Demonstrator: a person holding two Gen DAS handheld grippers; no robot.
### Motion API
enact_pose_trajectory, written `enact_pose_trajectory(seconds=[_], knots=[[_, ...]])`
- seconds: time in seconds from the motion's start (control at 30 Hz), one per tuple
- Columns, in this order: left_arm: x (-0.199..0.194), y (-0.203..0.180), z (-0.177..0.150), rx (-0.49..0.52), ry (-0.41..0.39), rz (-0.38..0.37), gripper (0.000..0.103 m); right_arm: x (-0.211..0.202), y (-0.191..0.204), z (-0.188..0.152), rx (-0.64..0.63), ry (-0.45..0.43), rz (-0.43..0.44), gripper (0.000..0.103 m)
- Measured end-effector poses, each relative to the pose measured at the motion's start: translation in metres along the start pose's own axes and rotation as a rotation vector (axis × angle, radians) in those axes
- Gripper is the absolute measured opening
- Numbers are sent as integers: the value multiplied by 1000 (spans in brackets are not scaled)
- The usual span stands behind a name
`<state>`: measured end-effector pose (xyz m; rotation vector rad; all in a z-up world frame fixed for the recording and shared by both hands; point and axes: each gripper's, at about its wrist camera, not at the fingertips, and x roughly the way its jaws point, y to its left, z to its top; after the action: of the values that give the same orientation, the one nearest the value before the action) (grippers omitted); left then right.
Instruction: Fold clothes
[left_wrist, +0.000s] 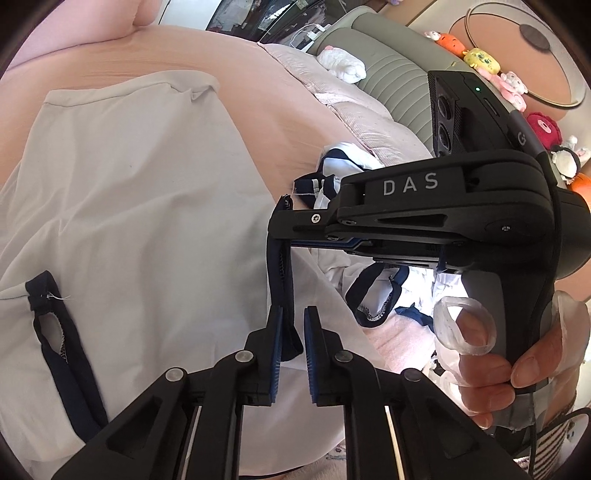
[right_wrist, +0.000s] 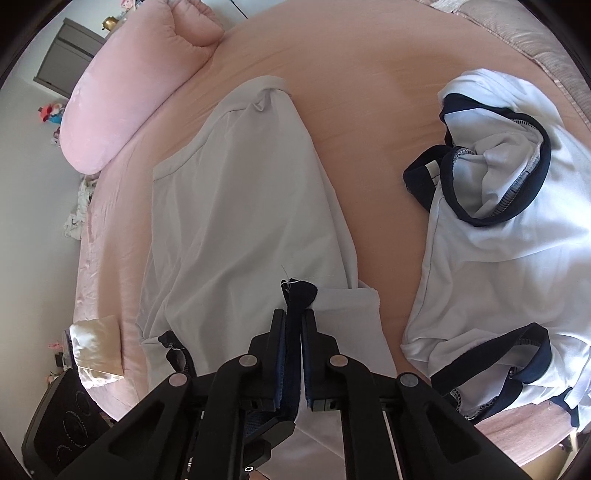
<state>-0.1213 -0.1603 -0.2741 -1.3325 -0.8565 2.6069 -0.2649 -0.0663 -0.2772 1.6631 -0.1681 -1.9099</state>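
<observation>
risk: thin navy strap slipping from right gripper pinch during fold; left gripper nearly closed beside same strap, hold unclear; white garment flat on bed.

Round bed under a peach sheet, pink pillow at its edge. Grey padded headboard carries plush toys. Pale wall, grey cabinet; daylight.
</observation>
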Motion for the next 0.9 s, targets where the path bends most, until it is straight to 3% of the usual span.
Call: enact_pose_trajectory(seconds=[0.43, 0.63, 0.73, 0.77, 0.8, 0.83, 0.87, 0.9], knots=[[7, 19, -10, -32, 104, 49, 10, 29, 27, -8, -53, 88, 12, 6], [-7, 19, -6, -74, 80, 57, 12, 15, 37, -15, -115, 90, -27, 6], [-21, 19, -5, -93, 48, 50, 31, 7, 36, -18, -96, 95, 2, 6], [-24, 18, -4, -96, 36, 50, 52, 5, 37, -19, -96, 102, 5, 8], [-29, 18, -4, -103, 23, 50, 67, 3, 39, -21, -99, 111, 8, 20], [-37, 20, -4, -117, 10, 49, 70, 0, 40, -23, -103, 117, 6, 32], [-44, 24, -5, -138, 2, 44, 70, -4, 41, -26, -102, 110, 5, 58], [-50, 28, -5, -168, -1, 32, 70, -10, 42, -29, -100, 92, 7, 70]])
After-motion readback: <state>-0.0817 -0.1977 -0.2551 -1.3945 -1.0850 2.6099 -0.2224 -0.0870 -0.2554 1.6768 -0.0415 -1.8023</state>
